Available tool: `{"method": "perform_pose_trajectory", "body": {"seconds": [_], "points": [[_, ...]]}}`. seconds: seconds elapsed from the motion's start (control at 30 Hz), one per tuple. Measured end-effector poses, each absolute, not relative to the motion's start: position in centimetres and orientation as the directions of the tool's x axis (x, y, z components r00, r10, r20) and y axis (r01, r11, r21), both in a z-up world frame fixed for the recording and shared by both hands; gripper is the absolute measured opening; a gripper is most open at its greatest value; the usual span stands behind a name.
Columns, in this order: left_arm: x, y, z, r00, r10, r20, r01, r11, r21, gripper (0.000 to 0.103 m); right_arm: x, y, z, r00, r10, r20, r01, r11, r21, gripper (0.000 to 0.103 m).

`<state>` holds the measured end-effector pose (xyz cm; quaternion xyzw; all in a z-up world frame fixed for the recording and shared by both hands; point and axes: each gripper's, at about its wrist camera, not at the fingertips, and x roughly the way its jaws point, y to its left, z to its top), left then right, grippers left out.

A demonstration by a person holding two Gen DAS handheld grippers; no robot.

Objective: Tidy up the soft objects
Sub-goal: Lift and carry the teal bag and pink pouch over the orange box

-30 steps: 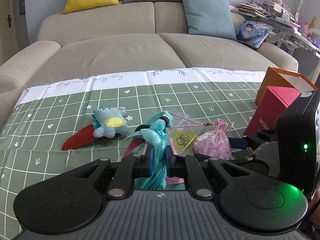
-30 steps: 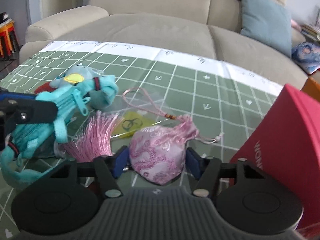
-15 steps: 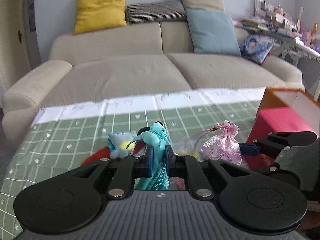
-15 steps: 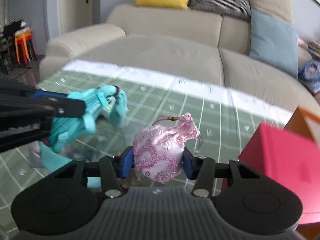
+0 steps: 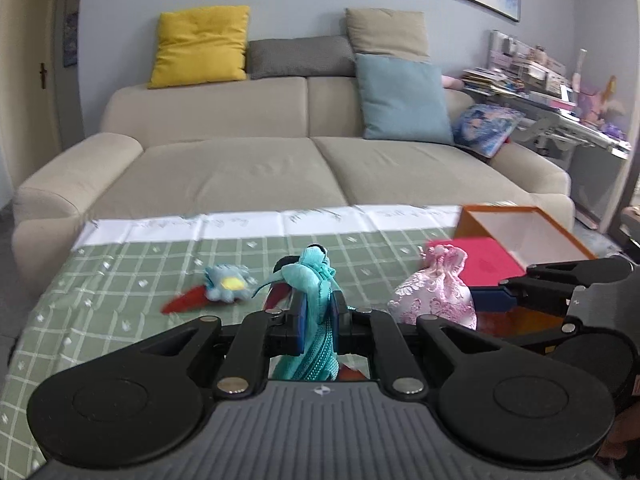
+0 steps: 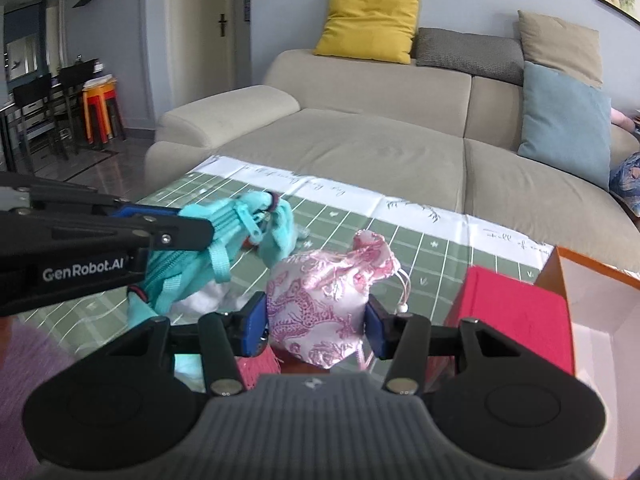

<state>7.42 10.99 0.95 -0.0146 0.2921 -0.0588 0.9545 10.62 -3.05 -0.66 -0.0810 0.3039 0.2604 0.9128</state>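
Both grippers are up off the green checked cloth and each has something in it. The left gripper has its jaws pressed nearly together on the teal zip pouch, pinching it through the middle so the top flops forward and the rest hangs below. The right gripper has the pink brocade drawstring bag squeezed between its blue pads, jaws about half spread around its body, the gathered neck standing up. The landmark here is the open orange box, sitting at the right end of the cloth with a red box just in front of it. The pink bag is near that red box; the teal pouch is to its left, further from the orange box. A small blue plush toy lies on the cloth, well apart from the orange box, untouched. My read: the carry to the box is on. To do it well, keep both loads high enough to pass over the red box and the orange rim, bring the pink bag in first since it is nearer, keep the two tools from crossing, and open only once each item hangs over the white inside, because dangling cords and straps could snag the rim.
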Motion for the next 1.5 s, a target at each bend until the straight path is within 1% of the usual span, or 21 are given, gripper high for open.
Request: {"method": "perform_pose_trajectory", "body": {"seconds": [0.3,0.57,0.9,1.1,1.5], "points": [[3.8,6.5,0.3,0.763,-0.250,-0.596,0.234,0.966,-0.107,0.013,4.3,-8.1,-0.9,0.667,0.389,-0.635,-0.511,0.860,-0.010,0.050],[2.6,1.4,1.1,0.733,-0.355,-0.580,0.368,0.924,-0.100,0.013,1.1,-13.1,-0.3,0.709,0.315,-0.631,-0.429,0.903,-0.031,0.051],[3.5,-4.7,2.5,0.702,-0.450,-0.553,0.481,0.871,-0.099,0.013,0.5,-19.5,1.0,0.787,0.209,-0.580,-0.302,0.951,-0.067,0.051],[5.5,-8.7,3.9,0.684,-0.507,-0.524,0.546,0.833,-0.093,0.013,1.1,-22.7,1.8,0.825,0.160,-0.542,-0.250,0.963,-0.098,0.051],[10.8,-15.1,6.9,0.699,-0.560,-0.445,0.613,0.790,-0.032,0.013,6.2,-28.3,3.8,0.903,0.056,-0.426,-0.124,0.983,-0.134,0.051]]}}
